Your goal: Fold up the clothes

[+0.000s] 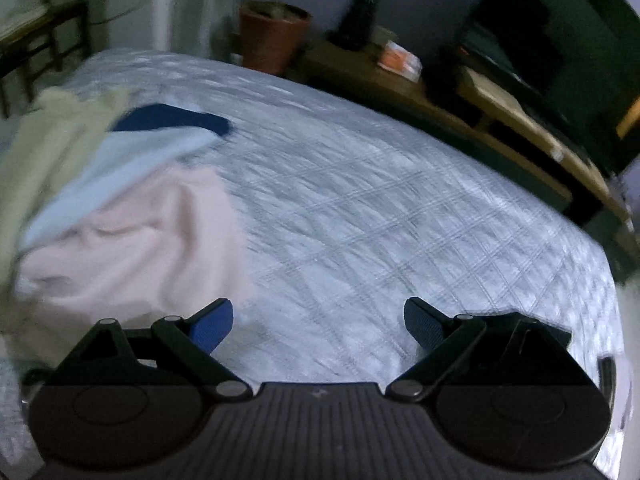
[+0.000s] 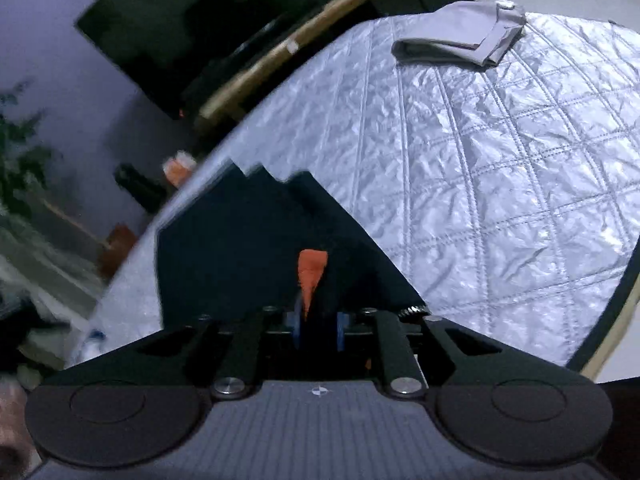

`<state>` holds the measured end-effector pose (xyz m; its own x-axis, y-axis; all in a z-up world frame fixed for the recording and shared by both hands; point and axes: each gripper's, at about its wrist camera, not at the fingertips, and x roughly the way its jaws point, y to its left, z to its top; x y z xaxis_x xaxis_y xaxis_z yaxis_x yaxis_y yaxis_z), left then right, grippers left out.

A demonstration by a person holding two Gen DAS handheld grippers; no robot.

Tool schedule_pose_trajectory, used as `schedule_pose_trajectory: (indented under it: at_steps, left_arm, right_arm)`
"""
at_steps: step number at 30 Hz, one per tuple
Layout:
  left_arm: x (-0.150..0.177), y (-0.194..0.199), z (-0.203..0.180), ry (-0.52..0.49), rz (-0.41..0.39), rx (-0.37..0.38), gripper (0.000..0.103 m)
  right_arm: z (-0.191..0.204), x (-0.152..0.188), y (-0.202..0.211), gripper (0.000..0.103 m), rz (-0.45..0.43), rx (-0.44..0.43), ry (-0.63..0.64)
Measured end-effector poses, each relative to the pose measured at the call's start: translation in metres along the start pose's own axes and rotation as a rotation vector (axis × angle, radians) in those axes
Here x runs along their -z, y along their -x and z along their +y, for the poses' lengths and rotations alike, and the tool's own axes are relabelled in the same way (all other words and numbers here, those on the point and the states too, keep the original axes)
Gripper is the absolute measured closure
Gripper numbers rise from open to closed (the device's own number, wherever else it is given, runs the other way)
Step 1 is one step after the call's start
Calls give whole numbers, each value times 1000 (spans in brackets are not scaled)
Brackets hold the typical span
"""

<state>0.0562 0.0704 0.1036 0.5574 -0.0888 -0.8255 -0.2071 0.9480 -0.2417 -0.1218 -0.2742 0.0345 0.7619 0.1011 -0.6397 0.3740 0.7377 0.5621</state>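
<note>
We see a bed under a pale quilted cover (image 1: 360,200), and on it the clothes of the task. In the left wrist view our left gripper (image 1: 319,326) hangs over bare quilt with its blue-padded jaws spread wide and nothing between them. Toward the left edge of the bed lies a loose heap: a pink garment (image 1: 132,236) nearest us, a light blue one (image 1: 132,160) over it, a dark blue piece (image 1: 172,120) behind that, and a pale green one (image 1: 44,140) at the far left (the blur makes their outlines soft, so we cannot say exactly where one ends and the next begins).

Beyond the far edge of the bed stands a long wooden shelf (image 1: 500,120) carrying a small orange box (image 1: 400,60), with a terracotta pot (image 1: 272,36) on the floor side and a dark screen (image 1: 560,52) against the wall.

In the right wrist view our right gripper (image 2: 318,328) has its jaws drawn narrow on a dark navy garment (image 2: 248,248), which drapes away from the pads in a broad fold and shows an orange tag (image 2: 311,276) just in front of them. The cloth is pinched between the pads and hangs over the near side edge of the bed. At the far corner of the cover rests a grey garment (image 2: 460,36), already folded into a flat packet.
</note>
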Motion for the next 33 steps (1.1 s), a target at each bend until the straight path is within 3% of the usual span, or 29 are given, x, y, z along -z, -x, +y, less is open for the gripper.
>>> schedule_pose_trajectory:
  at_steps: [4, 9, 11, 15, 18, 20, 21, 26, 30, 33]
  left_arm:
    - [20, -15, -37, -97, 48, 22, 12]
    - [50, -35, -62, -197, 100, -17, 12]
    - [58, -43, -66, -220, 117, -36, 12]
    - [70, -54, -77, -268, 128, -62, 12]
    - [75, -58, -84, -302, 122, -89, 12]
    - [71, -54, -84, -304, 112, -87, 13]
    - [67, -53, -81, -293, 100, -91, 13]
    - [62, -61, -71, -268, 108, -154, 13]
    - [70, -72, -77, -309, 122, -177, 14]
    - [67, -74, -76, -309, 94, -206, 13]
  right_arm:
    - [-2, -12, 19, 69, 43, -11, 45]
    - [3, -39, 45, 65, -97, -17, 205]
    - [18, -51, 31, 53, -67, -60, 285]
    - [50, -64, -5, 44, 14, -113, 472]
    - [56, -69, -28, 42, 107, -125, 507]
    - [47, -80, -31, 26, 145, -143, 454]
    - [35, -89, -34, 24, 158, -155, 406]
    - [-10, -118, -63, 24, 324, -191, 238]
    - [-20, -115, -91, 24, 507, -246, 240]
    - [-28, -117, -99, 18, 548, -314, 189]
